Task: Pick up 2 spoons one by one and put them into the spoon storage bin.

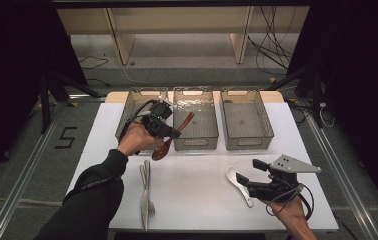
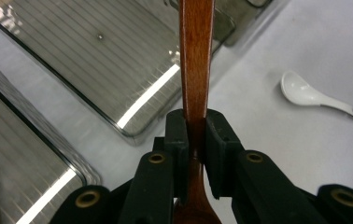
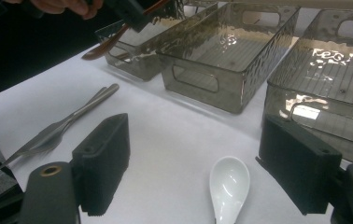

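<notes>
My left gripper (image 1: 173, 133) is shut on a brown wooden spoon (image 1: 163, 149), held in the air over the front edge of the left bin (image 1: 128, 114) and the middle bin (image 1: 195, 145). In the left gripper view the spoon's handle (image 2: 196, 56) runs up between the black pads (image 2: 177, 135), its bowl toward me. My right gripper (image 1: 246, 172) stands open low over the table's front right, its jaws either side of a white ceramic spoon (image 1: 238, 182). That spoon's bowl (image 3: 229, 184) lies between the open pads (image 3: 103, 158) without touching them.
Three clear grey bins stand in a row at the back of the white table (image 1: 197, 195); the right one (image 1: 246, 142) holds nothing. Two metal forks (image 1: 146, 192) lie side by side at the front left. The table's edges drop to a dark floor.
</notes>
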Motion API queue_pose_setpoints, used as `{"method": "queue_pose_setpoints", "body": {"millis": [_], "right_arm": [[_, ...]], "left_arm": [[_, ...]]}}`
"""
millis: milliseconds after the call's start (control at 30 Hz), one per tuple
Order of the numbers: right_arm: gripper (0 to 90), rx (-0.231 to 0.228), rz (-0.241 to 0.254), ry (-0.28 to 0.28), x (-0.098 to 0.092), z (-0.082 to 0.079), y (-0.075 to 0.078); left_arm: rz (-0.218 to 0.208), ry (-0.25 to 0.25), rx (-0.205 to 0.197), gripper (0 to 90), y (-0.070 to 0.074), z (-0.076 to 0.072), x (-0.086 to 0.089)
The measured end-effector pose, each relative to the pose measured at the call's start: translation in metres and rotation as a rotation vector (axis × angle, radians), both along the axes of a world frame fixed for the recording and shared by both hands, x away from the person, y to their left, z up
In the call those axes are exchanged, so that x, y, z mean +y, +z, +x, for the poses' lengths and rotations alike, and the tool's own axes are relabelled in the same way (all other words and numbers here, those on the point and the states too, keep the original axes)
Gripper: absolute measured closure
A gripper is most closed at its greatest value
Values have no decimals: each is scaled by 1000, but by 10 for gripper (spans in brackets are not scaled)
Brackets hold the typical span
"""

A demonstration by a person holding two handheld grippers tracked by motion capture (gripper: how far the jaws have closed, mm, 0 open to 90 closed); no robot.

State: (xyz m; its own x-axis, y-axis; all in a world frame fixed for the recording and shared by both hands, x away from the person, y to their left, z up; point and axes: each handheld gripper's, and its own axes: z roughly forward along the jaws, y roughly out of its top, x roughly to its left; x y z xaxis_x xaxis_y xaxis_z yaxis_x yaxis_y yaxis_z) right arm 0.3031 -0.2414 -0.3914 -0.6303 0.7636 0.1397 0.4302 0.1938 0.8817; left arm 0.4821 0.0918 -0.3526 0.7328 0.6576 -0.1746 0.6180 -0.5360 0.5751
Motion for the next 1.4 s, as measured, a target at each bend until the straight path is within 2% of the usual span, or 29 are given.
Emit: {"method": "queue_pose_setpoints", "body": {"millis": [167, 433, 733, 1167, 1333, 1400], "right_arm": [[256, 1, 5, 1, 0, 0, 0], [256, 4, 8, 4, -1, 1, -1], [256, 4, 12, 4, -1, 1, -1], [256, 3, 12, 9, -1, 1, -1], [256, 5, 13, 10, -2, 1, -1], [256, 2, 12, 13, -1, 0, -1]], "left_arm": [[-25, 27, -1, 802, 3, 18, -5], [-39, 66, -19, 802, 4, 40, -12], [-27, 101, -11, 801, 0, 64, -22], [-55, 150, -39, 800, -6, 80, -39], [-44, 155, -50, 799, -11, 82, -43], [-53, 166, -48, 797, -13, 84, -44]]}}
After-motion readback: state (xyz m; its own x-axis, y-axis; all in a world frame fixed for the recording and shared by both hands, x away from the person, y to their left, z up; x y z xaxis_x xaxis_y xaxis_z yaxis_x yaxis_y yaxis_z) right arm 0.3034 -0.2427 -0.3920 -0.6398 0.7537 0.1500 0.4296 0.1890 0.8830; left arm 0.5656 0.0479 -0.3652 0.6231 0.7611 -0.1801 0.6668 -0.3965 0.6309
